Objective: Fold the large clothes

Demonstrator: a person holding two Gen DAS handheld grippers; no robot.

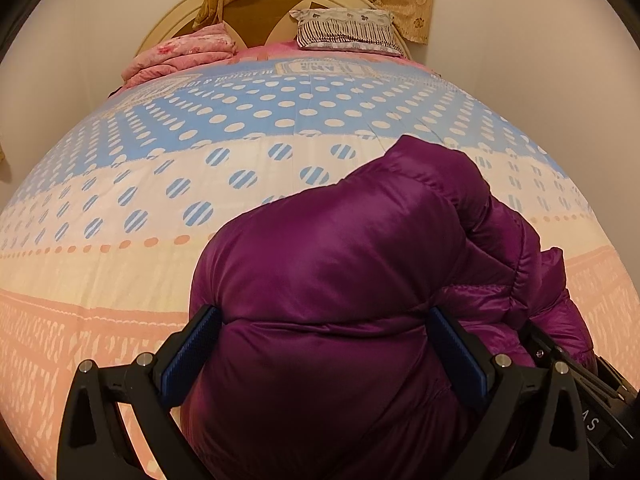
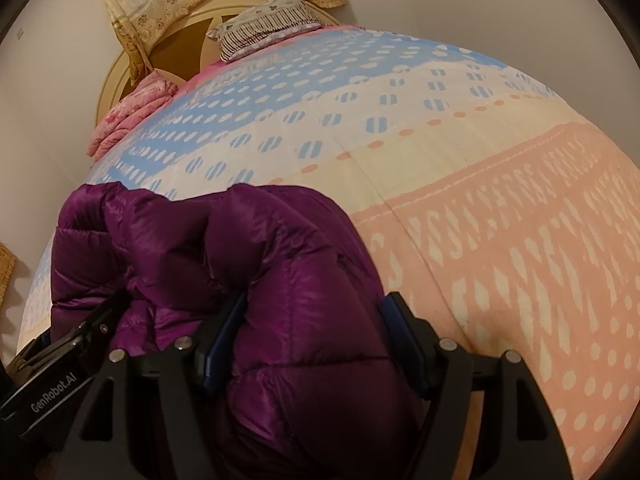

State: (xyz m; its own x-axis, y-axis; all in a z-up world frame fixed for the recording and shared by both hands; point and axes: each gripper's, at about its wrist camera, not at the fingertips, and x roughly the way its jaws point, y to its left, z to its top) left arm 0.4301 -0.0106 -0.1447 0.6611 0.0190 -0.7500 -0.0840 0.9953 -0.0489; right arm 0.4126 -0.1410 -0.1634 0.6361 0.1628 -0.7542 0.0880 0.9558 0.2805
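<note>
A: A bed (image 1: 200, 152) fills the room, its dotted blue, cream and peach cover spread flat up to the headboard at twelve o'clock. How far along is the folding?

B: Well along, I'd judge. The purple down jacket (image 1: 340, 264) sits at the near edge as a plump bundle, doubled over itself rather than spread out.

A: And the tools?

B: The left gripper (image 1: 326, 320) has its fingers pressed into the bundle's sides at six o'clock. The right gripper (image 2: 316, 312) straddles the padded roll, fingers wide but apparently squeezing it.

A: What's left?

B: Probably flattening, squaring it, then letting go.
</note>
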